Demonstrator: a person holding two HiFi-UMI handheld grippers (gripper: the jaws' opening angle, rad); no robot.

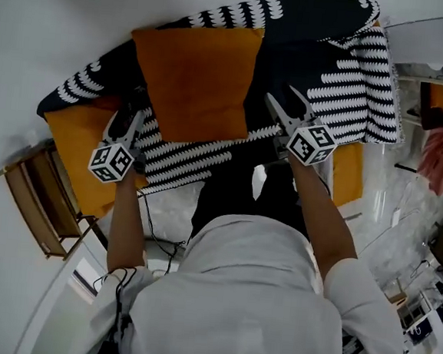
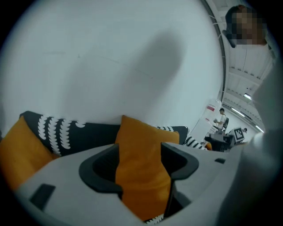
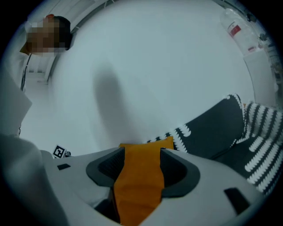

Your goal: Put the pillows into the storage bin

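Pillow, orange (image 1: pixel 195 81), one piece: square, plump, plain matte cover with pointed sewn corners.

Location: lies flat on top of a heap of black-and-white patterned pillows (image 1: pixel 353 84) against a white wall. No storage bin can be made out with certainty, though a further orange surface (image 1: pixel 73 152) shows under the heap at both sides.

Hold: left gripper (image 2: pixel 140 170) is clamped on the pillow's left edge, with orange cloth filling the gap between its dark pads. Right gripper (image 3: pixel 140 172) grasps the opposite edge likewise, the fabric pinched to a narrow waist between its jaws.

Handling, by estimate: light, soft, compressible and not fragile. It will likely sag in the middle when lifted by two edges. The cover probably gives fair friction, yet a shallow pinch may catch cloth alone and pull off the filling.

Recommended hold: deep on opposing edges, taking cover and stuffing together.

Companion pieces: scalloped white rows on black cloth, similar softness presumed.
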